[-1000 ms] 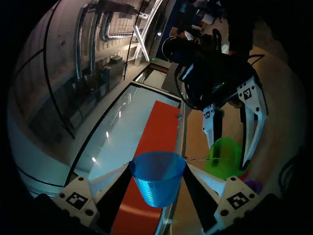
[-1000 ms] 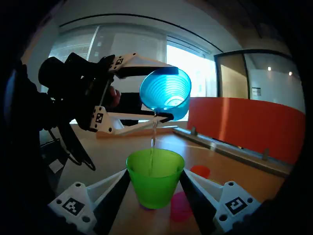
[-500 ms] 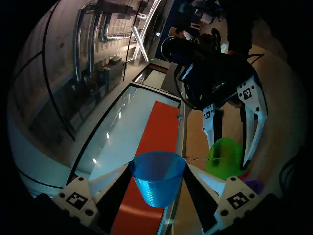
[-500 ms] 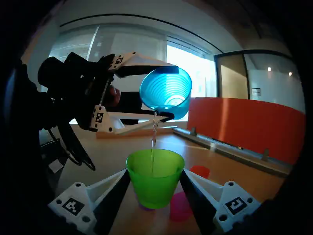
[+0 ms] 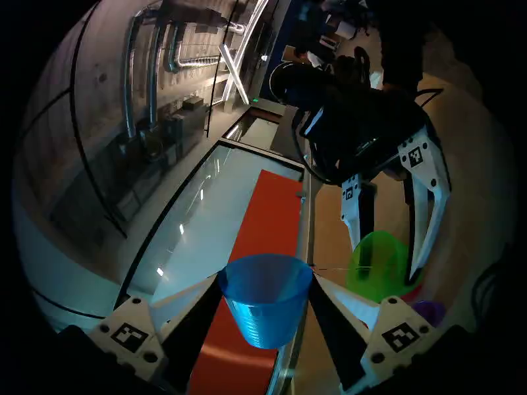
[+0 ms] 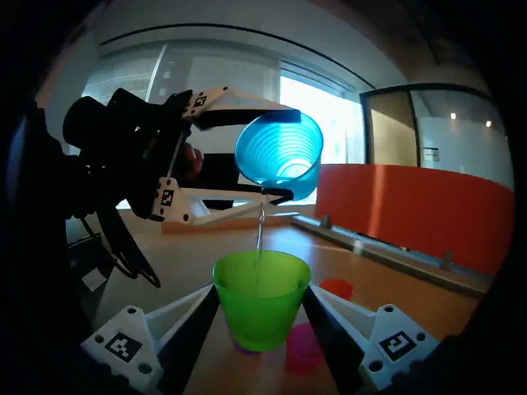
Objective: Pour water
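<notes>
Our left tongs (image 5: 265, 280) pinch the blue cup (image 5: 265, 313) by its flanks, one finger pressed on each side. Our right tongs (image 6: 261, 289) grip the green cup (image 6: 261, 316) the same way.

We judge that we are in the middle of the pour. In the right gripper view the blue cup hangs at 12 o'clock, tipped so that its mouth faces the camera. A thin thread of water (image 6: 259, 230) drops from its lower lip into the green cup at 6 o'clock. In the left gripper view the green cup sits at 4 o'clock, between the white fingers of the right tongs.

With so slim a stream, we think little is left. The next move calls for a slow further tilt of the blue cup, its lip kept over the middle of the green mouth, then a roll back to level. The green cup must stay steady and upright.

Both cups are translucent plastic and taper toward the base. The blue one shows ringed ridges inside. We cannot tell how full the green one is, nor whether it rests on the wooden table (image 6: 178, 263). A pink disc (image 6: 304, 345) lies at its 5 o'clock and a red one (image 6: 337, 288) at its 3 o'clock.
</notes>
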Available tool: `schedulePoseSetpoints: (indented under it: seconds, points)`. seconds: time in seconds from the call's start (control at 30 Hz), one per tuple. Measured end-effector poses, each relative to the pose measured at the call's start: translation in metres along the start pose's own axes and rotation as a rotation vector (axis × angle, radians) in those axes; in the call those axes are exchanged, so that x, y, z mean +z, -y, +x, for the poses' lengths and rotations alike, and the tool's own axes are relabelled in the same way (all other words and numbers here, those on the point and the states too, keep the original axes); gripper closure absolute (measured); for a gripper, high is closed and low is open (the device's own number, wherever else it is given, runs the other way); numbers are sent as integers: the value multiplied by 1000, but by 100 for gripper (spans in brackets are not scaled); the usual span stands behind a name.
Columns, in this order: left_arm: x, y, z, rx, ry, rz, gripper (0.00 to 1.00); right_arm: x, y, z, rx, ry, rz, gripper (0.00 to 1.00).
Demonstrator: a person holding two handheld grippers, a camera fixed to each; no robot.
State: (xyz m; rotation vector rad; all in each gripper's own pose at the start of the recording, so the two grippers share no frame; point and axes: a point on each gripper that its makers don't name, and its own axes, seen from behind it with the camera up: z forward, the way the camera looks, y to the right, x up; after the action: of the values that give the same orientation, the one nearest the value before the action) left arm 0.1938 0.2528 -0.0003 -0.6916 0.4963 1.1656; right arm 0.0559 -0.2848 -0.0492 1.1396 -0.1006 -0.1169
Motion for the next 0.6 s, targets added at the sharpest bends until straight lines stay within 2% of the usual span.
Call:
schedulePoseSetpoints:
  seconds: [0.6]
  points:
    - [-1,0,2,31,0,-2,12,0,-1,2,-4,-5,-1,11]
